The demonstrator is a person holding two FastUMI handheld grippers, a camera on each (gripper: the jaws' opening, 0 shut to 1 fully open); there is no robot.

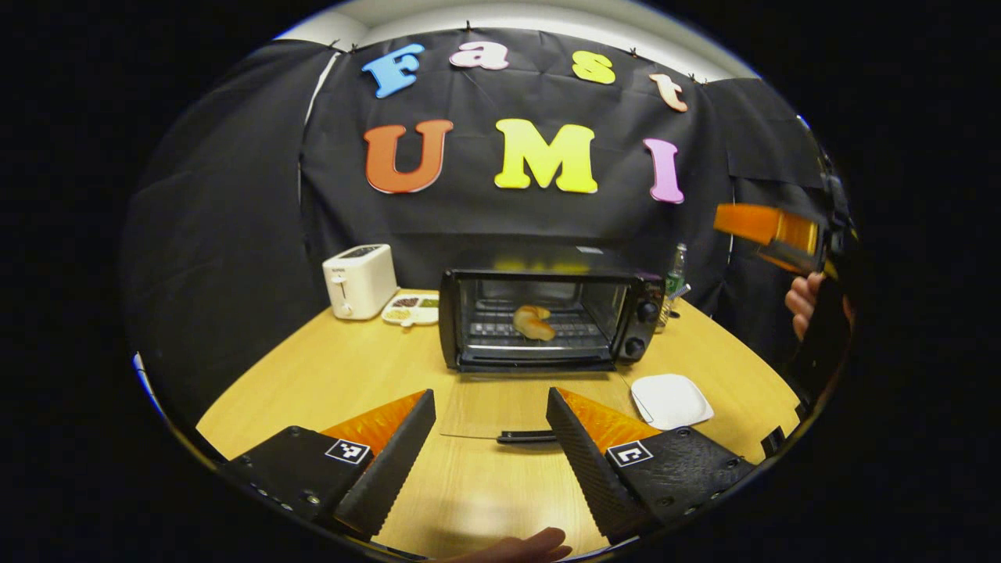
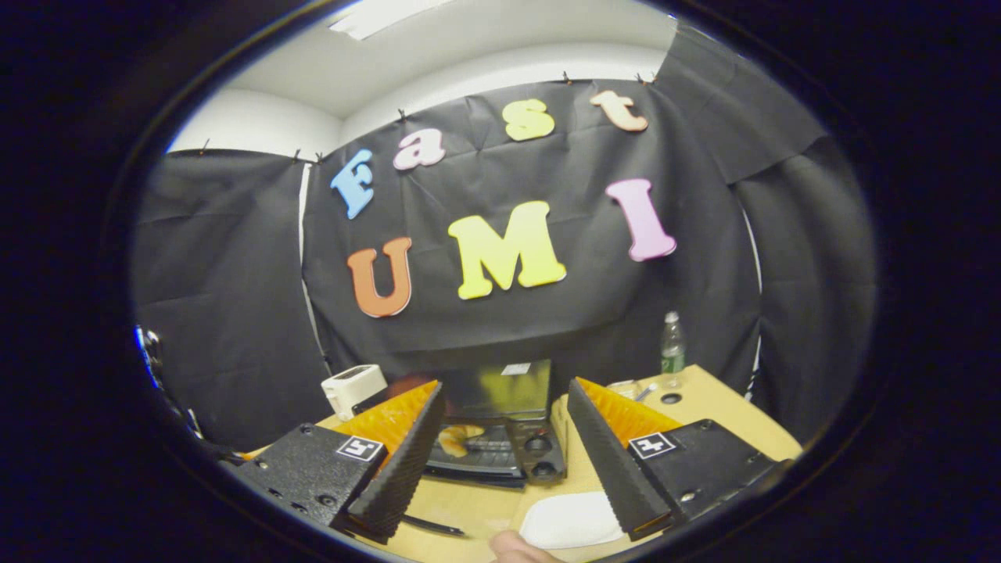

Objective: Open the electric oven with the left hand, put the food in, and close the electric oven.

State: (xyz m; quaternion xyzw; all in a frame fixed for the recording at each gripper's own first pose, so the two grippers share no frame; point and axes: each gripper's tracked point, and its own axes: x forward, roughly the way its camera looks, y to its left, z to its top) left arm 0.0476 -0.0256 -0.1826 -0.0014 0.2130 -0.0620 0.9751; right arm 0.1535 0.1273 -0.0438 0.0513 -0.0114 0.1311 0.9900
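Standing toward the back of the wooden surface, the electric oven is the biggest thing in view: a dark, boxy, rigid appliance, probably heavy enough to stay put when its door is worked. Its glass door looks shut, and the food, a pale golden bread-like piece, already rests on the rack inside; it is likely soft, light and easily crushed. The door's top edge would be the sensible place to take hold. A white toaster and a small snack dish sit to the oven's left, a white plate near its front right corner, a bottle behind. The left gripper hangs open and empty above a dark knife; the right gripper is also spread wide, holding nothing.
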